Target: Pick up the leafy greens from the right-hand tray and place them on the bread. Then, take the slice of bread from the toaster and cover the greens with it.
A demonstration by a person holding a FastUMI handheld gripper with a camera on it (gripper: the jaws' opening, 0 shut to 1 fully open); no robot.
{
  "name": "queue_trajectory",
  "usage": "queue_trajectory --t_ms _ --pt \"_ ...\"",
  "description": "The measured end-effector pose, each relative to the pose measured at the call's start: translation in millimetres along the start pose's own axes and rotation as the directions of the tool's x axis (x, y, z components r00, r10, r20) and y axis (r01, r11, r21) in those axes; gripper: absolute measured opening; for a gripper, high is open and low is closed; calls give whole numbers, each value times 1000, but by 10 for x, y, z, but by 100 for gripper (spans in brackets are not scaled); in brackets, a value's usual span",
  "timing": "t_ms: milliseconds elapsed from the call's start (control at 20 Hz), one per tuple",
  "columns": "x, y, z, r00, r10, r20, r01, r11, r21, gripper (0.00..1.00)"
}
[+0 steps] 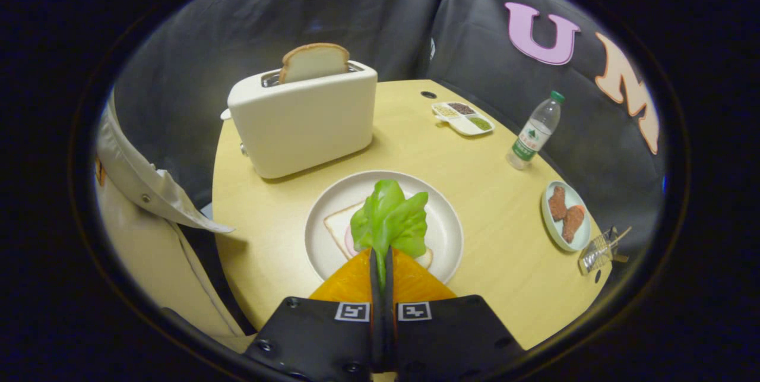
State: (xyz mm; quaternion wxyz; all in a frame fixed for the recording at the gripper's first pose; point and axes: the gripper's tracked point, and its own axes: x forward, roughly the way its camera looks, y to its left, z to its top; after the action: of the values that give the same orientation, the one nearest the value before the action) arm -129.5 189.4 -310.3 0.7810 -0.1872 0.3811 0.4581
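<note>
Gripper view, read from near to far. The gripper has its two fingers pressed almost together, clamped on the stem end of the leafy greens, whose crinkled leaves stand up just ahead of the fingertips. The greens are held over the round pale plate, which lies directly beyond the fingers on the light wooden table. On the plate lies a flat slice of bread, partly hidden behind the leaves; something pinkish shows at its near edge, too covered to identify. Whether the greens touch the bread cannot be told.

To the left of the plate, off the table's edge, part of a person's light-coloured sleeve is visible.

To the right of the plate, near the table's edge, sits a small oval dish carrying two brownish pieces. Just beside that dish, at the very edge, lies a small shiny clear item that cannot be identified.

Behind the plate and to its left stands the white toaster, upright, with a second slice of bread rising from its slot. Farther back on the right stands a clear water bottle with a green cap, and beyond it, towards the table's far edge, a small divided tray holds dark, pale and green contents in separate compartments.
</note>
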Motion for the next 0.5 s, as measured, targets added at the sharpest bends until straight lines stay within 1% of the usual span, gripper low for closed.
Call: queue_trajectory --t_ms 250,350,500 --pt "196 147 88 999 47 -14 -48 998 -28 3" --pt "264 165 74 998 56 -29 -57 998 -38 3" --pt "380 166 0 996 59 -61 -62 997 -44 6"
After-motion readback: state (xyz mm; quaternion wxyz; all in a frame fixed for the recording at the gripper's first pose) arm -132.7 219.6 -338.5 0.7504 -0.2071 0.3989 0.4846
